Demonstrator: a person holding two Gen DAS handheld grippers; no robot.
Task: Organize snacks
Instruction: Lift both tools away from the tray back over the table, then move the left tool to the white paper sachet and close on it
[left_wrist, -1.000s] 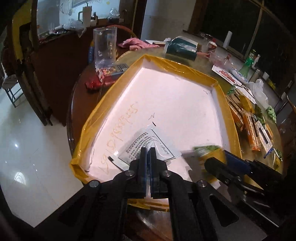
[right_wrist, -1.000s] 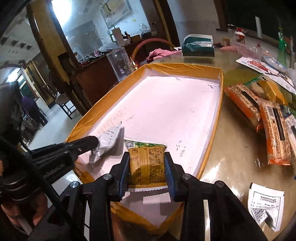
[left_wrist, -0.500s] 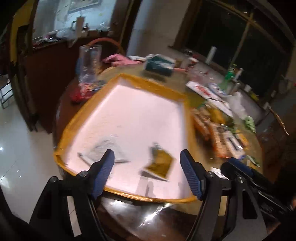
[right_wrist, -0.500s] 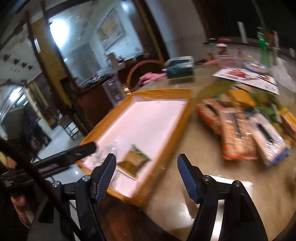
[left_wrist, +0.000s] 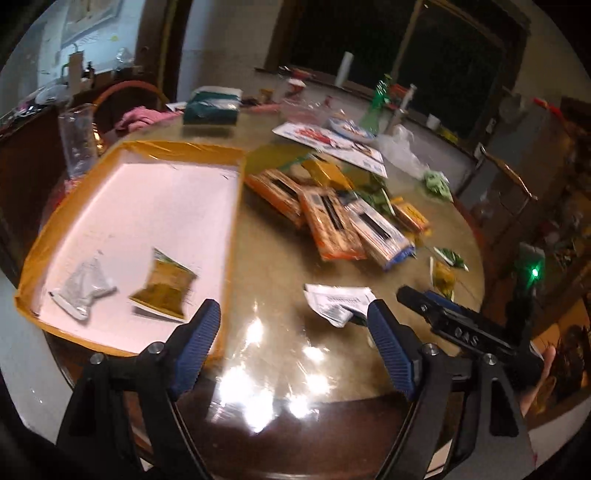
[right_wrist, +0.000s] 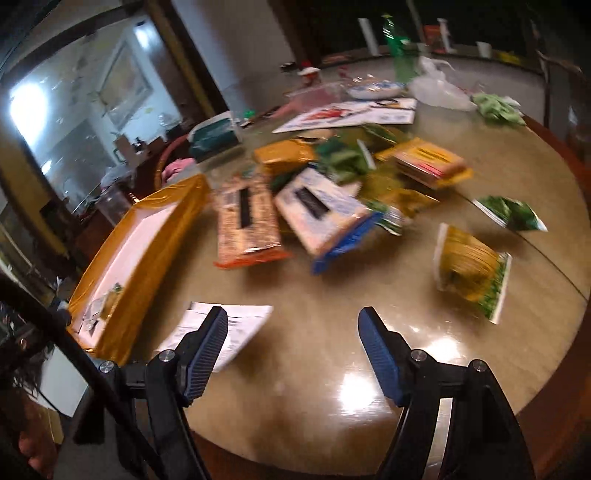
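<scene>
Motion-smeared snack pile (right_wrist: 332, 192), labels unreadable, tray (left_wrist: 229, 221) cut off, both tongs (left_wrist: 291, 354) (right_wrist: 295, 354) just opened, empty.

1. On the black bar of the other gripper (left_wrist: 466, 329), at the near right of your left wrist view, you can read raised letters that look like "OAS"; the first letter is uncertain.
2. The white packet (left_wrist: 338, 302) lying on the table just left of that bar carries lines of dark print, but you cannot read them; in your right wrist view the same white packet (right_wrist: 236, 325) is just as blurred.
3. The orange snack packs (left_wrist: 328, 225) in the middle of the table show dark label strips whose print you cannot read.
</scene>
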